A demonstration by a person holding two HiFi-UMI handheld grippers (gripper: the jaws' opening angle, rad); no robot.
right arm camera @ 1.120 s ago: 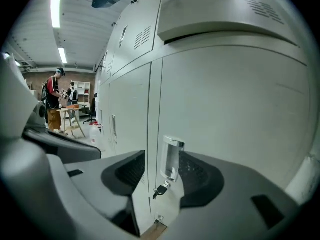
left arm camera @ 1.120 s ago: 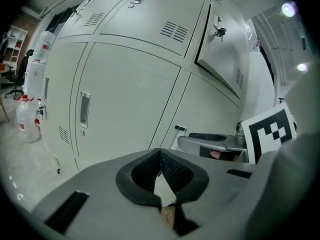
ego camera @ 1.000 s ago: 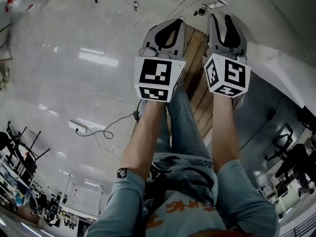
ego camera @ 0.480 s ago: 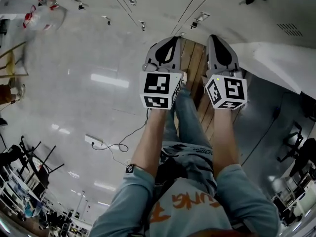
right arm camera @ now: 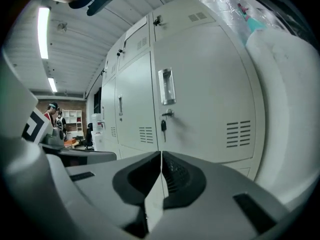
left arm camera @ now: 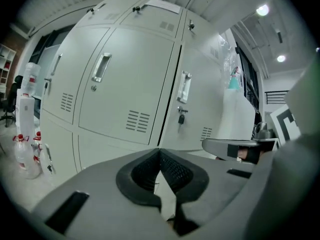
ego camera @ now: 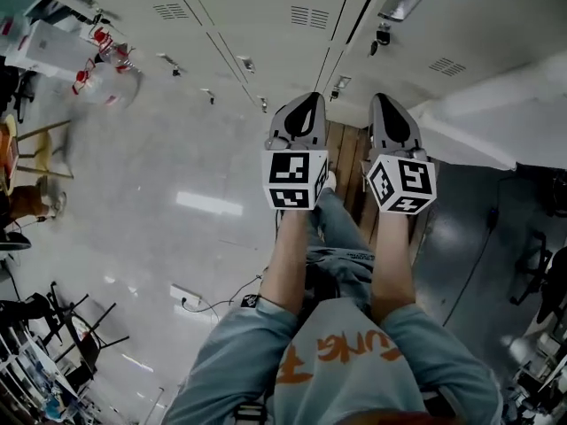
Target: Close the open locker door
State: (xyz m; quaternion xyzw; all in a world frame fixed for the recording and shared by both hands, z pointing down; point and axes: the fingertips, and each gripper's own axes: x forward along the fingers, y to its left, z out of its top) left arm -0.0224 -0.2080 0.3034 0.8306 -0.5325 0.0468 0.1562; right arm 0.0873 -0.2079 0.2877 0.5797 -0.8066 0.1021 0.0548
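A bank of pale grey lockers [ego camera: 292, 25] fills the top of the head view. Their doors carry recessed handles [left arm camera: 100, 66] and vents. A key hangs in one lock [left arm camera: 181, 118], and the right gripper view shows it under a handle [right arm camera: 166, 86]. Every door I can see looks flush; I cannot make out an open one. My left gripper [ego camera: 299, 118] and right gripper [ego camera: 392, 118] are held side by side, pointing at the lockers and some way short of them. Both are shut with nothing between the jaws, the left gripper [left arm camera: 160, 151] and the right gripper [right arm camera: 161, 154] alike.
A wooden board [ego camera: 350, 158] lies on the floor under the grippers. Large water bottles [ego camera: 106, 73] stand at the left by the lockers. A white wall [ego camera: 496, 118] juts out at the right. A power strip with cable [ego camera: 190, 299] lies on the floor; chairs and desks stand behind.
The head view has lifted, so the lockers now fill its top. Both grippers sit lower in the picture, still side by side.
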